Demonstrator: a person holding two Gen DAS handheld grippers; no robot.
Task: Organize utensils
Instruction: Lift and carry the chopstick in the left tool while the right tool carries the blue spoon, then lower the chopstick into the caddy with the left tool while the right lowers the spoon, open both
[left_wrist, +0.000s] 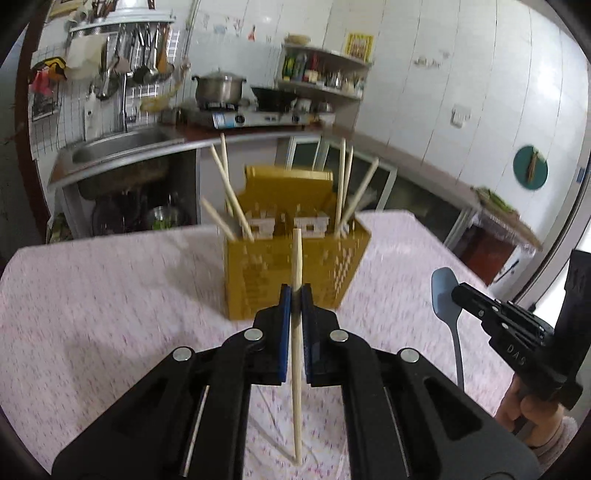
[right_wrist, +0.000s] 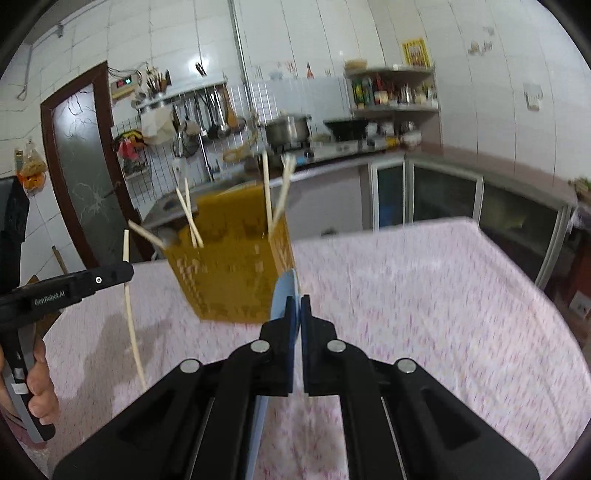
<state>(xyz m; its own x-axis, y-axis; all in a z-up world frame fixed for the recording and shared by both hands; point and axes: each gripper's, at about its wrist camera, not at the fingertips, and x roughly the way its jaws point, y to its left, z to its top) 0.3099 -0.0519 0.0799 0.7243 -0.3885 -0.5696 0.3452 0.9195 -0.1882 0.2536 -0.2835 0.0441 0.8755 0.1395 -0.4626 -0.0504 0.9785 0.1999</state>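
Observation:
A yellow perforated utensil holder (left_wrist: 291, 258) stands on the pink tablecloth, with several wooden chopsticks (left_wrist: 227, 184) leaning in it; it also shows in the right wrist view (right_wrist: 229, 266). My left gripper (left_wrist: 295, 291) is shut on one upright chopstick (left_wrist: 296, 258), held above the cloth in front of the holder. It shows at the left in the right wrist view (right_wrist: 125, 273). My right gripper (right_wrist: 297, 301) is shut on a blue-grey spatula (right_wrist: 284, 291), to the right of the holder. The spatula also shows in the left wrist view (left_wrist: 443, 291).
The table with the pink cloth (left_wrist: 110, 295) fills the foreground. Behind it run a counter with a sink (left_wrist: 118, 144), a gas stove with a pot (left_wrist: 221, 88) and a wok, a spice shelf (left_wrist: 321, 74) and a hanging utensil rack (left_wrist: 140, 59). A brown door (right_wrist: 85, 166) stands at the left.

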